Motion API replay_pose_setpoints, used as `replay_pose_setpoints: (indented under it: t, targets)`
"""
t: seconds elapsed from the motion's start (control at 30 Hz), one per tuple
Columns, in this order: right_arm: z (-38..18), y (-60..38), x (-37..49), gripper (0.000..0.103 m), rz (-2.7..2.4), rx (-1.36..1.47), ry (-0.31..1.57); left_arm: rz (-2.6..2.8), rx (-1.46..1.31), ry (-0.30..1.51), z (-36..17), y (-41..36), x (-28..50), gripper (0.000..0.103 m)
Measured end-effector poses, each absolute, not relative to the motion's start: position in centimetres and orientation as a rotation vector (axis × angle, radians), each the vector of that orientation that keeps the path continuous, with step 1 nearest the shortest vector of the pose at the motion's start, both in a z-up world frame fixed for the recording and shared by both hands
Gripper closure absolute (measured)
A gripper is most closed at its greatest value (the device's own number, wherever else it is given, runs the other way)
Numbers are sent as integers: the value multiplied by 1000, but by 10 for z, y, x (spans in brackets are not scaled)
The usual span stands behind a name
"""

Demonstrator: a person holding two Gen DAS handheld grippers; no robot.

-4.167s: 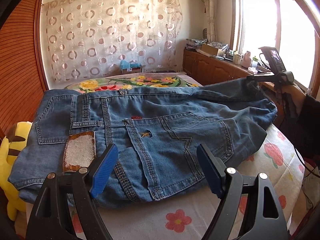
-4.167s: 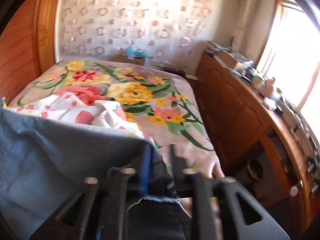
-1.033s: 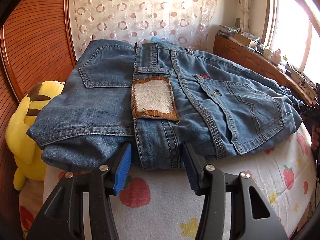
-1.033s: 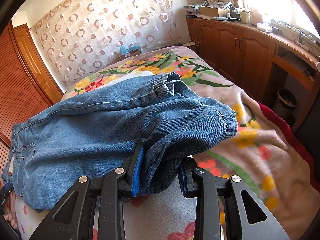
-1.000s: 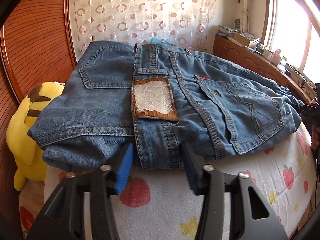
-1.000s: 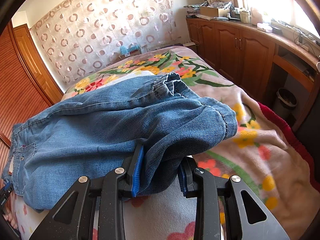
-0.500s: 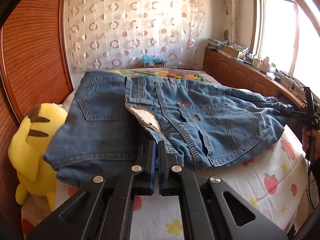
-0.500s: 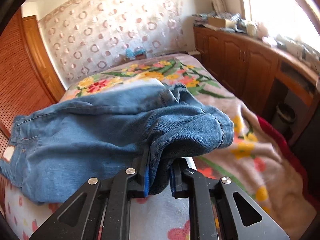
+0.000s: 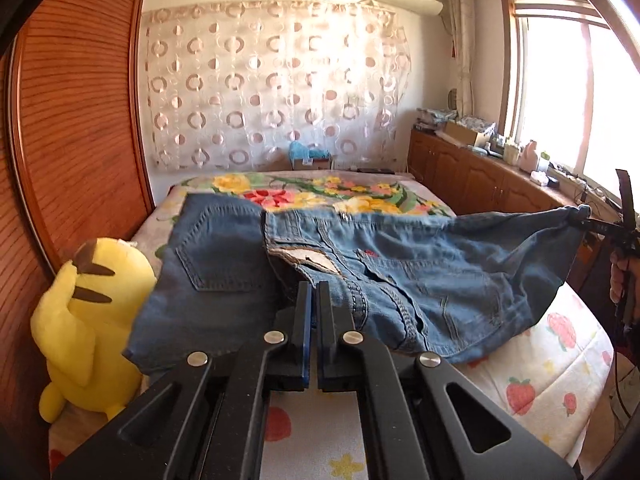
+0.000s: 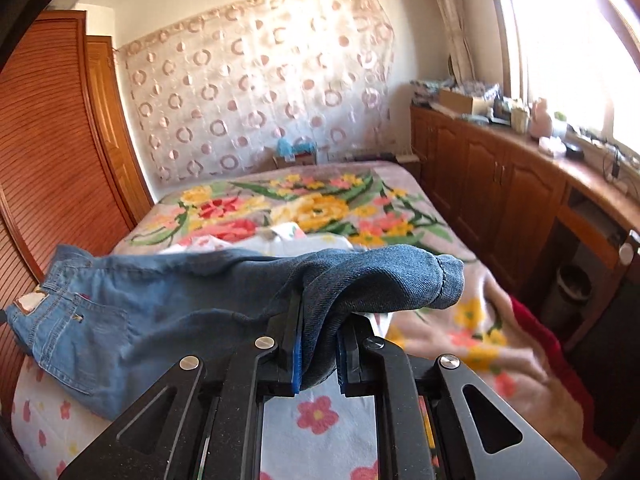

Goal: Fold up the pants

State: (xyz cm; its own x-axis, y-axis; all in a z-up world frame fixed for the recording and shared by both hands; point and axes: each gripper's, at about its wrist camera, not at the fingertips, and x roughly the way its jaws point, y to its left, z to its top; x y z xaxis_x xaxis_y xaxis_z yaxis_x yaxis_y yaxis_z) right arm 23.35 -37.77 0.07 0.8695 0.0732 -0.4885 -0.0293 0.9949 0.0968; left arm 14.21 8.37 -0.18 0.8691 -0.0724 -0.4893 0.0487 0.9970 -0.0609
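Blue jeans (image 9: 440, 280) hang stretched above the bed, seat side up, with a back pocket and a pale waist patch showing. My left gripper (image 9: 312, 300) is shut on the waistband edge beside that patch. My right gripper (image 10: 318, 344) is shut on a thick bunched fold at the leg end of the jeans (image 10: 140, 320). In the left wrist view the right gripper (image 9: 616, 228) shows at the far right, holding the leg end up. Only the lower folds of the denim sag toward the sheet.
A yellow plush toy (image 9: 88, 320) sits at the bed's left edge against a wooden wardrobe (image 9: 80, 120). A floral blanket (image 10: 300, 208) covers the far bed, a fruit-print sheet (image 9: 540, 380) the near part. Wooden cabinets (image 10: 500, 200) line the window side, with a bin (image 10: 574, 284) below.
Both grippers have closed on the jeans and risen. The waistband and the leg end have come up off the bed and the denim now hangs between them.
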Motion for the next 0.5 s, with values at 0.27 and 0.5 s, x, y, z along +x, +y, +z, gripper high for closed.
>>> replay_pose_setpoints:
  t: [0.27,0.5]
  targets:
    - [16,-377,202,91,81,49,464,-53,-59,444,36,95,119,101]
    - [1,-396,156,91,151,64,464,-49,-64,416,44,108,73,101]
